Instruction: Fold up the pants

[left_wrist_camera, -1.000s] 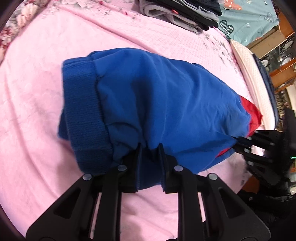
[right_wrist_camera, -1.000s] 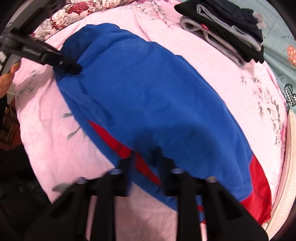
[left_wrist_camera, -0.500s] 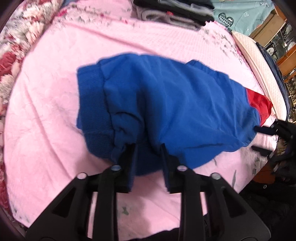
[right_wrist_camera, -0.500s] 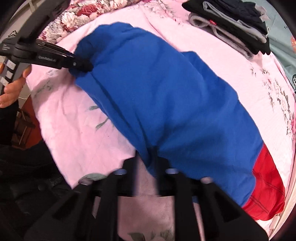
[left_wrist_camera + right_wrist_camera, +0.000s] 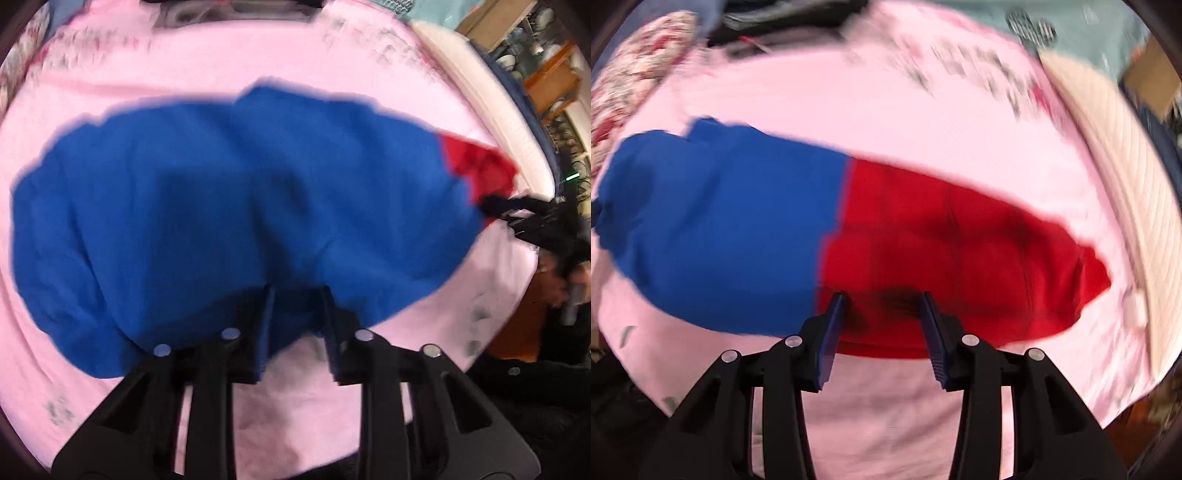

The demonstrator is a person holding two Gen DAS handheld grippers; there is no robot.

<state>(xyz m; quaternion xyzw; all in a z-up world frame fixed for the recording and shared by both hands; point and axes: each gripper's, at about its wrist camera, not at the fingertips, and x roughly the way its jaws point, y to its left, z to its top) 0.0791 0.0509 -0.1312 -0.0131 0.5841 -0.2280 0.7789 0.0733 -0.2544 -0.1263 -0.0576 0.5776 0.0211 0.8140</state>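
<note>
Left side: left gripper point(image 5: 297, 295) has its two fingers set apart, blue cloth of the pants point(image 5: 236, 206) lying over and between the tips. Cannot tell whether cloth is actually pinched; frame is motion-blurred. The blue end spreads wide across the pink bedsheet point(image 5: 221, 62), bunched, not flat.

Centre: one pair of pants, two-tone, blue on the left, red on the right, the colour seam running roughly vertically in the right wrist view. Garment lies on the bed across its middle, well apart from the dark stack of clothes point(image 5: 790, 18) at the far edge.

Right side: right gripper point(image 5: 882, 299) has its jaws spread, tips at the near edge of the red part. Cloth lies between the blades but they stand clear of each other, so I judge nothing is clamped.

Handling (judgement): soft knit, light, drapes and wrinkles freely, not slippery on the sheet, not fragile. It will sag between two holds, so take it at the edges: waistband or hem corners on the blue end, the outer hem of the red end, and keep it taut while laying over.

Count: pants 1; grippers 2; fingers per gripper 2; clothes stacks 1; floral pillow point(image 5: 639, 62) 1.
</note>
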